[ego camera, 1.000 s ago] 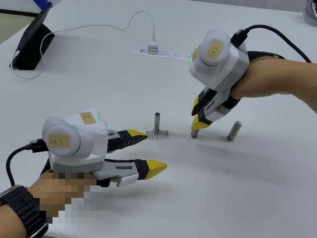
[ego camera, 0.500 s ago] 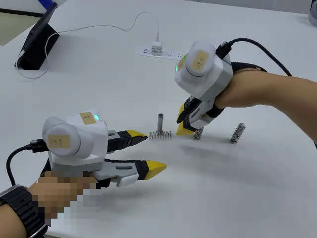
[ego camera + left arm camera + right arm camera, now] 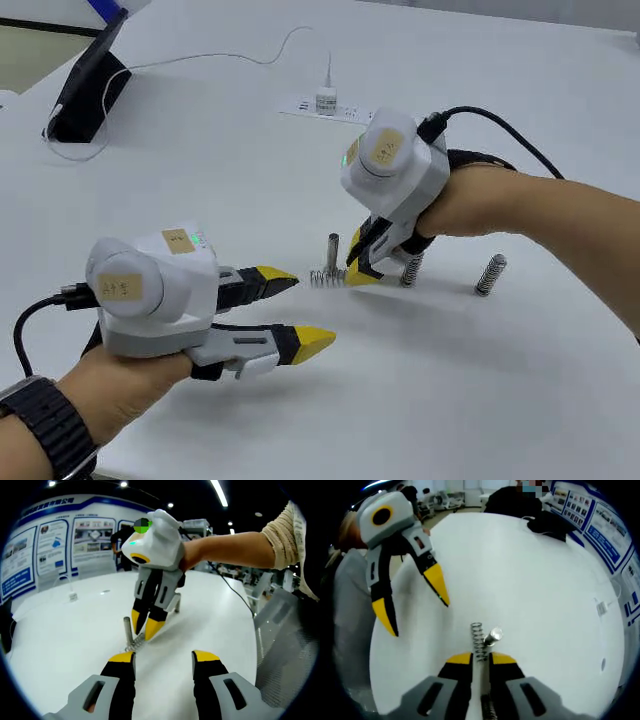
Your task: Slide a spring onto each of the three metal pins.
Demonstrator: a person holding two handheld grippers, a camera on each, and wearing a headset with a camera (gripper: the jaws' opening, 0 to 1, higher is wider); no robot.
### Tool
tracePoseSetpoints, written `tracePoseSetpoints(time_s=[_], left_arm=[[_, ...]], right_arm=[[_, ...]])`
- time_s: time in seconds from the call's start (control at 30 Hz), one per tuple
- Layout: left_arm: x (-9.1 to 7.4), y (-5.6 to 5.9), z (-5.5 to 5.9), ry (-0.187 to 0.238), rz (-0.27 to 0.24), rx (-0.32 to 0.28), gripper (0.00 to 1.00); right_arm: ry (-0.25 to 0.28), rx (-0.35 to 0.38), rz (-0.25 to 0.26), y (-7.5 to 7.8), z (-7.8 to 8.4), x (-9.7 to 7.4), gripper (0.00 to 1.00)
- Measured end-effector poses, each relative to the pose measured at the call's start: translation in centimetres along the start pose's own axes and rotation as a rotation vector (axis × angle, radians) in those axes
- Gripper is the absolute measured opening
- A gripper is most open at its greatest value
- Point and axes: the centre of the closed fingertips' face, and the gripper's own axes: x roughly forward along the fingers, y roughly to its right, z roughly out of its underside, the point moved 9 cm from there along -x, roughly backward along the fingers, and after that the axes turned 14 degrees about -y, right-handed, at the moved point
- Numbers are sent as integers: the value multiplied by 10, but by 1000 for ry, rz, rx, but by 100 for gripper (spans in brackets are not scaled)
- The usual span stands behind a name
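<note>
**Right hand-held gripper on the last loose spring, at the bare pin**

Layout: 1 bare pin [image 3: 332, 250] stands upright on the white surface [image 3: 450, 400]. The loose spring [image 3: 325, 278] lies flat at its foot, just beside the base. To the right, 2 more springs stand tilted: the middle spring [image 3: 411, 268] and the far spring [image 3: 490, 273]. I judge both to be on their pins already, though the pins inside cannot be made out.

Right hand-held gripper [image 3: 356, 272]: pointed steeply down, jaws closed to the spring's width. The right gripper view shows the spring's near end between the tips. Gripping at 1 end probably leaves the other end free to pass over the pin top.

Left hand-held gripper [image 3: 295, 308]: low over the surface, jaws wide open, holding nothing, aimed at the pin. It is likely placed there to steady the pin.

Next (judgement): lift the spring, stand it upright and line its bore up over the pin. Risks are the spring slipping sideways and the pin tipping.
</note>
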Motion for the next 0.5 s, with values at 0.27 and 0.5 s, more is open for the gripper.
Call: tracePoseSetpoints(time_s=[0.27,0.5], left_arm=[[-3,-3,2,-3,-9,-6,45],[-5,-5,2,-2,-18,-10,45]], right_arm=[[-10,5,-22,-3,1,6,13],[-14,24,-40,-4,0,6,12]])
